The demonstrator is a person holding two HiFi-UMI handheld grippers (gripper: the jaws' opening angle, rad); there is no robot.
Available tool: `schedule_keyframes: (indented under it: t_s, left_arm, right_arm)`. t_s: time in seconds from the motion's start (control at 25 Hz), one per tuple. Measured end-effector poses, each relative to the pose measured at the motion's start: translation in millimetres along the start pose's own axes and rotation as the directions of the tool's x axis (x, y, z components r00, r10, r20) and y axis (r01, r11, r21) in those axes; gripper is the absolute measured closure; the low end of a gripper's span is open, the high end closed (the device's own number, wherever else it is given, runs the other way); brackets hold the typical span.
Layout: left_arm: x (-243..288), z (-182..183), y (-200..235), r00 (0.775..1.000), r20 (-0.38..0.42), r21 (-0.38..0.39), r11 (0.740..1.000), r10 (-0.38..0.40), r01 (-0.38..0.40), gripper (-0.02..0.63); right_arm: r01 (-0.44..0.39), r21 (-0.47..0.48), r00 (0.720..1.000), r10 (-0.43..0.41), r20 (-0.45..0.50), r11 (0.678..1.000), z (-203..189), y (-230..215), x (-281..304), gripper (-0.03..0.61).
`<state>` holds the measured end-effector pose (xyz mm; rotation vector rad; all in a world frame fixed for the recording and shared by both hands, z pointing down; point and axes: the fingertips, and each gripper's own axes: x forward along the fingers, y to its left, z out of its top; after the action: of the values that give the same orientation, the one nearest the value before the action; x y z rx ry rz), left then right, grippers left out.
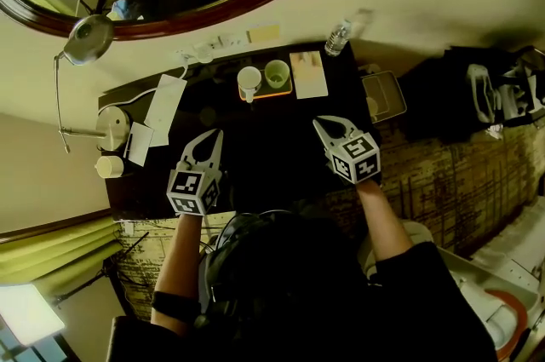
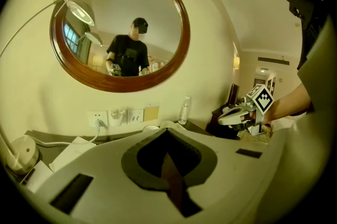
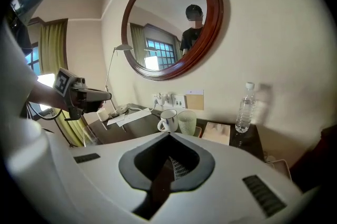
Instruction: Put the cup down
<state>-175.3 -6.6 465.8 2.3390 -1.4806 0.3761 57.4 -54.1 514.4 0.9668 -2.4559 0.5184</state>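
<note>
head view: the left hand-held gripper (image 1: 208,139) and the right hand-held gripper (image 1: 327,127) are held over the near part of the dark counter (image 1: 255,160), both closed and with nothing carried. a white mug (image 1: 249,82) and a pale green cup (image 1: 277,74) are seen standing upright, side by side, on an orange-edged tray (image 1: 274,94) at the far edge of the counter, well apart from both grippers. which of the two is the task's cup cannot be told. left gripper view: the jaws are seen shut together with nothing between them; only a white rim is glimpsed just past them, and a water bottle (image 2: 183,110) is noted by the wall. right gripper view: the jaws are likewise closed and empty. the mug is shown with a dark rim line and its handle turned to the left, the green cup as ribbed and translucent, just beside it, possibly touching. judgement: the putting-down is taken as done, since no cup is held and both are set on the tray; nothing further appears to be left.
</note>
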Motion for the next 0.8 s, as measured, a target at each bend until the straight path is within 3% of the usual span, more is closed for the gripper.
schedule_keyframes:
  t_s: [0.28, 0.8]
  left_arm:
    - [2, -3, -6, 1.000, -0.023, 0.014, 1.000, -0.012, 0.012, 0.627]
    - [2, -4, -8, 0.999, -0.040, 0.016, 1.000, -0.003, 0.003, 0.627]
  right_arm:
    - [0.042, 0.016, 0.999, -0.042, 0.000, 0.999, -8, -13, -7, 0.578]
    - [0.030, 0.009, 1.000, -0.030, 0.001, 0.999, -12, -14, -7, 0.578]
